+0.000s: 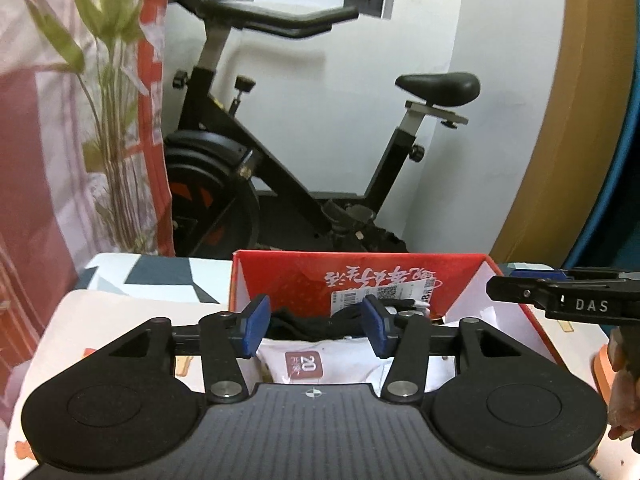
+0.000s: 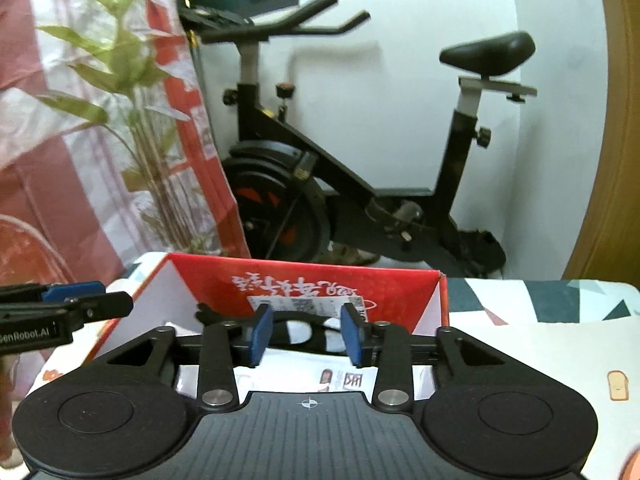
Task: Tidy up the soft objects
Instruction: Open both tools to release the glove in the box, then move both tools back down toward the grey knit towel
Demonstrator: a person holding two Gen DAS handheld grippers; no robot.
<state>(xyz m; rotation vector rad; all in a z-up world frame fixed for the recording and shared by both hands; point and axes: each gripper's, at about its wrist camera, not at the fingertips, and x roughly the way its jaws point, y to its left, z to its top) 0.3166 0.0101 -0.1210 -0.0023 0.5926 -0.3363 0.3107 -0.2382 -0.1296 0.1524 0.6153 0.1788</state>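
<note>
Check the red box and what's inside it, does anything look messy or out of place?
Nothing looks damaged or spilled. The red box stands open with a white packet lying flat at the front and dark fabric bunched loosely behind it. Both grippers are open and empty above it.

In front of you the box [image 1: 400, 276] sits on the table [image 2: 540, 340], with a dark garment [image 1: 312, 326] at its back and a packaged item [image 1: 320, 364] nearer you. Your left gripper [image 1: 316, 330] and right gripper [image 2: 306, 334] hang side by side above the box. Behind the table stands the exercise bike [image 1: 280, 168], with the plant [image 1: 112, 100] to its left.
</note>
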